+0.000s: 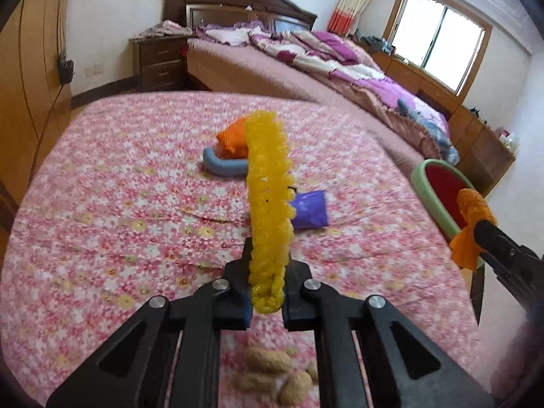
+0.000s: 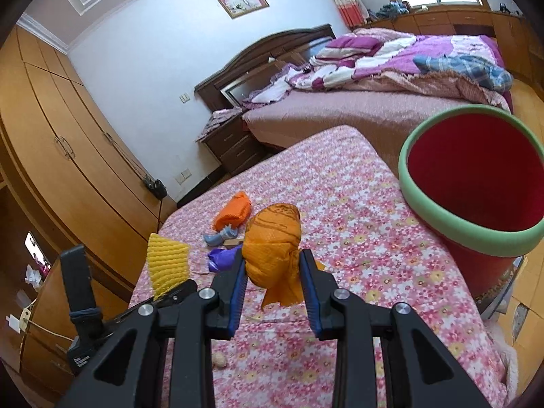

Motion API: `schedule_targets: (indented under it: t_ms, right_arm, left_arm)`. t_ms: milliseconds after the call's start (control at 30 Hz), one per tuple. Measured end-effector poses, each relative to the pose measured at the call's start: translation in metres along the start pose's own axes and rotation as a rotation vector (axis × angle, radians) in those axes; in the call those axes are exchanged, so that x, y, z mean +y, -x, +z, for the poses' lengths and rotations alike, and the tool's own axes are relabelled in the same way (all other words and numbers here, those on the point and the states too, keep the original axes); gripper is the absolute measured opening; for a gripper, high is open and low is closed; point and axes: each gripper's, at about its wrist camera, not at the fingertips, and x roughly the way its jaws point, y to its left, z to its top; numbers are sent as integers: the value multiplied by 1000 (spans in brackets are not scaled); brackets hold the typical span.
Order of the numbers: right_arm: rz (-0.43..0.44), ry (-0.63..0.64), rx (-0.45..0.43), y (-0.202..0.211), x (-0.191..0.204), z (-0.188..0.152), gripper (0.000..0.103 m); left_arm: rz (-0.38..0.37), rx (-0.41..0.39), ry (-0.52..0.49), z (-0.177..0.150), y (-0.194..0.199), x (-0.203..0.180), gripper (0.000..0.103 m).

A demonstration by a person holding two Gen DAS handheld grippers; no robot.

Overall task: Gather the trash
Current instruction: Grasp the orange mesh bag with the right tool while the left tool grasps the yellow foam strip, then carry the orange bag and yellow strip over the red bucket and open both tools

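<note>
The left gripper (image 1: 268, 272) is seen clamped on a strip of yellow foam netting (image 1: 268, 187), its fingers (image 1: 238, 292) pressed against the strip's lower end while the rest stands upright above them. The right gripper (image 2: 273, 278) is closed on a knotted orange net bundle (image 2: 273, 238), which is held between the blue-padded fingers (image 2: 238, 292) with a loose tail hanging below. Both are held above a counter (image 1: 102, 204) covered in a pink flowered cloth. From the left wrist view, a purple wrapper (image 1: 311, 209) lies just beyond the strip at about 1 o'clock, an orange bag (image 1: 233, 137) on a grey curved object (image 1: 221, 166) at 11 o'clock, and peanuts (image 1: 272, 370) under the fingers at 6 o'clock. A red bin with a green rim (image 2: 476, 187) stands at the counter's edge, at 2 o'clock from the right gripper.
</note>
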Motion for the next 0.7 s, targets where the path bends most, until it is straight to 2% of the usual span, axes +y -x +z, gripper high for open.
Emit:
schedule_targets:
  t_ms: [400,700]
  right_arm:
    - [-18,52,-102,53,16,4,33]
    - [-46,15,-152,79,-3,9,33]
  left_arm:
    - [-98,-89,-48,-1,66,-26,11]
    - [-185,-73,-145,9,65,-73,11]
